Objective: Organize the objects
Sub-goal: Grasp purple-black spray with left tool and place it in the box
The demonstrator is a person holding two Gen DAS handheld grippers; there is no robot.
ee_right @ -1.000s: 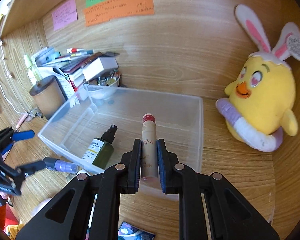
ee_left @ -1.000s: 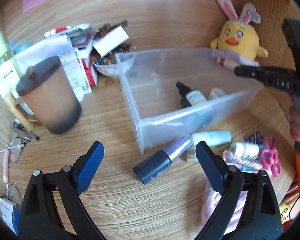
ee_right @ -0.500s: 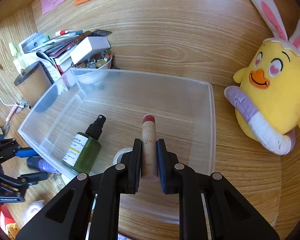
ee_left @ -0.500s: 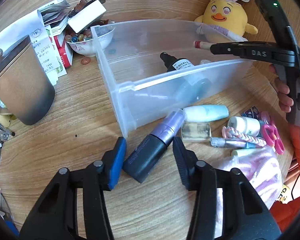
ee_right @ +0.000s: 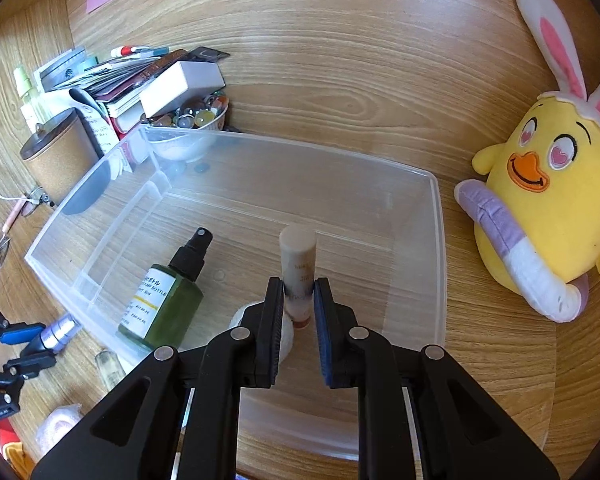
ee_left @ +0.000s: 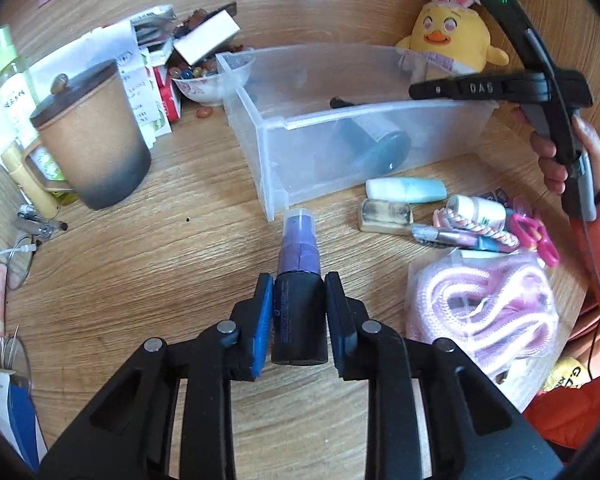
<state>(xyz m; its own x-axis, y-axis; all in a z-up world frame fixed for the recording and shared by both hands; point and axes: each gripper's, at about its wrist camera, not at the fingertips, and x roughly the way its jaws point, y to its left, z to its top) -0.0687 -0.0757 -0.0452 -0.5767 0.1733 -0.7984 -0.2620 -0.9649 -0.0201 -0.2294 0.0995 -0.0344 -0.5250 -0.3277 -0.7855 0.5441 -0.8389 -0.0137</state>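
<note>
- Two hand-held grippers here, and each has a long thin thing lined up with its fingers, so it all comes down to axis.
- Left hand-held gripper (ee_left: 299,312): the purple bottle (ee_left: 300,284) lies on the surface right between the jaws, dark cap end toward the camera, lilac end pointing off toward the bin (ee_left: 276,196). Its long axis runs straight along the fingers. The jaws are closing, and both pads look to be touching the cap already.
- Left is clearly the nearer one for that bottle. From the right wrist view it sits outside the bin's near left corner.
- Right hand-held gripper (ee_right: 298,304) is clamped on the beige tube (ee_right: 298,264), which sticks out forward along the fingers, over the bin floor and just beside the green spray bottle (ee_right: 162,300).
- My guess: the tube gets dropped in the bin, then the purple bottle needs lifting over the bin wall directly ahead of it.
</note>
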